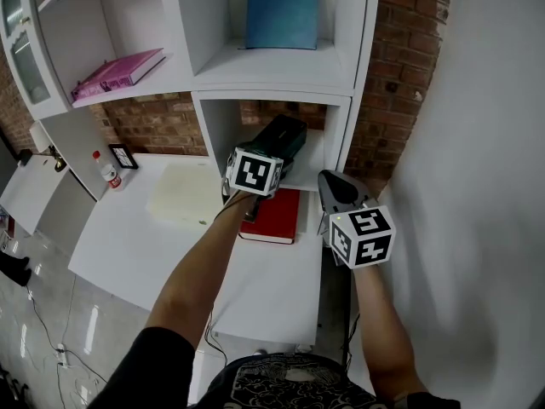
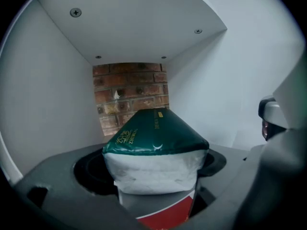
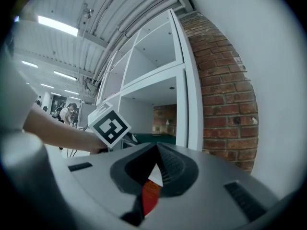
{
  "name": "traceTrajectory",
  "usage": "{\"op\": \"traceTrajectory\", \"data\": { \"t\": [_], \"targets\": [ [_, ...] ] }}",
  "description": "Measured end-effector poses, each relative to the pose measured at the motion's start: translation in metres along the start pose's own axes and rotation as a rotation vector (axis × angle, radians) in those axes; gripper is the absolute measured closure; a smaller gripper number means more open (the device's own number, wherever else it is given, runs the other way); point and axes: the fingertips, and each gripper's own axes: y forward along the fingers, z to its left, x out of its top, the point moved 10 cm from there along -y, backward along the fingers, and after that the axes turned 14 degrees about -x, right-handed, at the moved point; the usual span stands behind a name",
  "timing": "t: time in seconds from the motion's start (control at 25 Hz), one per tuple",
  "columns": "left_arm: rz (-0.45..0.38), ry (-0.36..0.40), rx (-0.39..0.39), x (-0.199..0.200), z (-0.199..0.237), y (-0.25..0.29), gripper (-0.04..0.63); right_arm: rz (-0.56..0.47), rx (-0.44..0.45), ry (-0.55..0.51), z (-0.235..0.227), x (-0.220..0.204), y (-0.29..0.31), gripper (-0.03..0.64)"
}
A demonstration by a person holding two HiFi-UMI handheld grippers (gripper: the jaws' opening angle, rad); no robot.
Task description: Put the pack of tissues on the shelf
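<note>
The pack of tissues (image 1: pixel 278 138), dark green on top and white at its end (image 2: pixel 154 147), is inside the lower open compartment of the white shelf (image 1: pixel 272 97). My left gripper (image 1: pixel 269 155) is shut on its near end, and the pack fills the space between the jaws (image 2: pixel 156 178). Whether the pack rests on the compartment floor is hidden. A brick back wall (image 2: pixel 130 92) shows behind it. My right gripper (image 1: pixel 330 182) hangs to the right, in front of the shelf's right upright, its jaws (image 3: pixel 156 152) shut with nothing held.
A red book (image 1: pixel 274 216) lies on the white desk (image 1: pixel 255 288) under the pack. A flat white pad (image 1: pixel 182 196), a small bottle (image 1: pixel 107 171) and a picture frame (image 1: pixel 124 156) lie to the left. Upper compartments hold a pink book (image 1: pixel 119 72) and a blue box (image 1: pixel 283 8). A brick pillar (image 1: pixel 400 66) stands at the right.
</note>
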Motion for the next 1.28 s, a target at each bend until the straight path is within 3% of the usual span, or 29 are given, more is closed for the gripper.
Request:
{"op": "traceTrajectory", "data": {
  "t": [0.36, 0.84, 1.28],
  "targets": [
    [-0.029, -0.006, -0.007, -0.001, -0.001, -0.005, 0.101, 0.007, 0.01, 0.001, 0.006, -0.002, 0.001, 0.614],
    [-0.112, 0.001, -0.003, -0.005, -0.002, -0.05, 0.106, -0.007, 0.059, -0.003, 0.027, 0.004, 0.007, 0.614],
    [-0.228, 0.016, 0.039, -0.009, -0.004, -0.114, 0.253, -0.014, 0.093, 0.0, 0.043, 0.01, 0.014, 0.614]
  ]
}}
